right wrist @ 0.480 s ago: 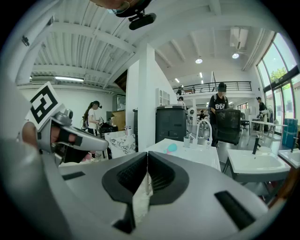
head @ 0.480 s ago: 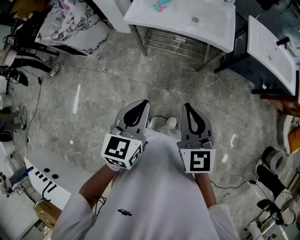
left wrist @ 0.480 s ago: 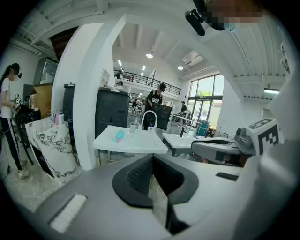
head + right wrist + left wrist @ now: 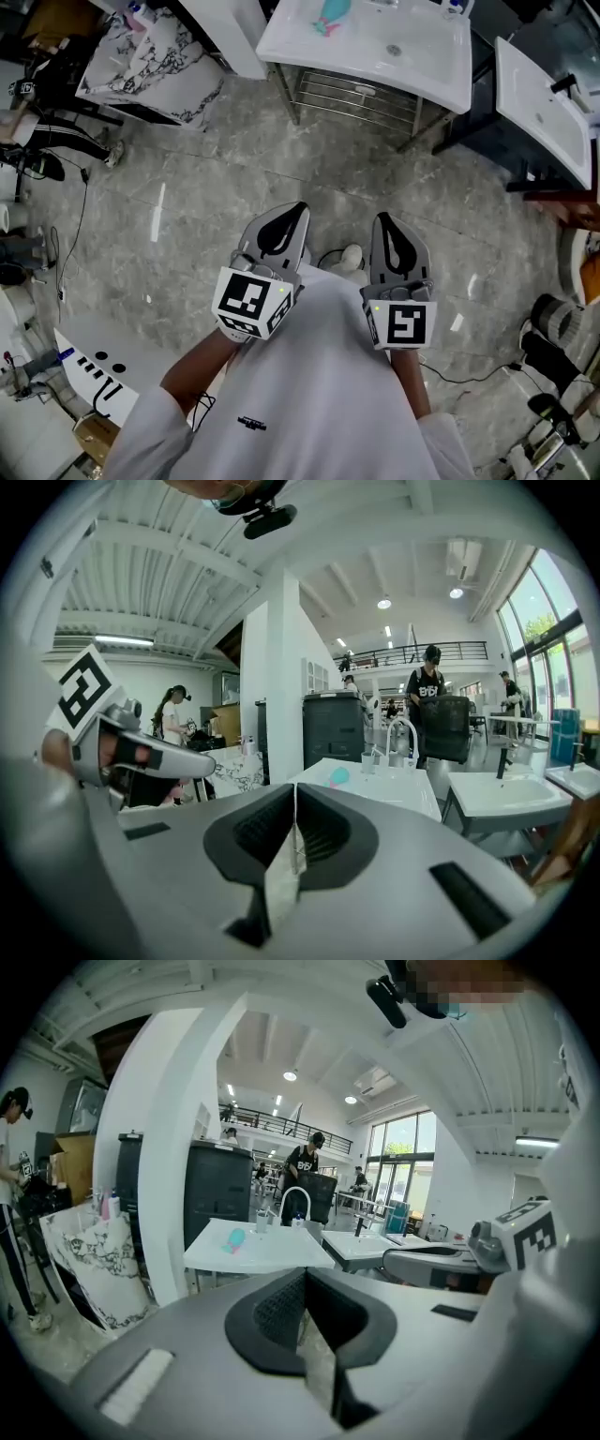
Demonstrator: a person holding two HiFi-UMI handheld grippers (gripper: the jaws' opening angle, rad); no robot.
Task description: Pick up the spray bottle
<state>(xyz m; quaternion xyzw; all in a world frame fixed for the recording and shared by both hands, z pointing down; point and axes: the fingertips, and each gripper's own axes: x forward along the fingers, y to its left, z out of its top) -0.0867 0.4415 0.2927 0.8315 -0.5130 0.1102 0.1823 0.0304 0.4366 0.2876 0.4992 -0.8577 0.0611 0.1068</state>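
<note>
Left gripper (image 4: 286, 214) and right gripper (image 4: 387, 223): jaws fully closed, holding nothing. Teal spray bottle (image 4: 330, 13) lies well ahead of both, on a washbasin (image 4: 422, 58).

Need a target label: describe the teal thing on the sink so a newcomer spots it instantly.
Straight ahead stands a white washbasin on a metal rack. On its flat top, left of the bowl, lies a teal bottle-like thing, likely the spray bottle. It is the only teal item and lies flat; the cup by the tap stands upright.
</note>
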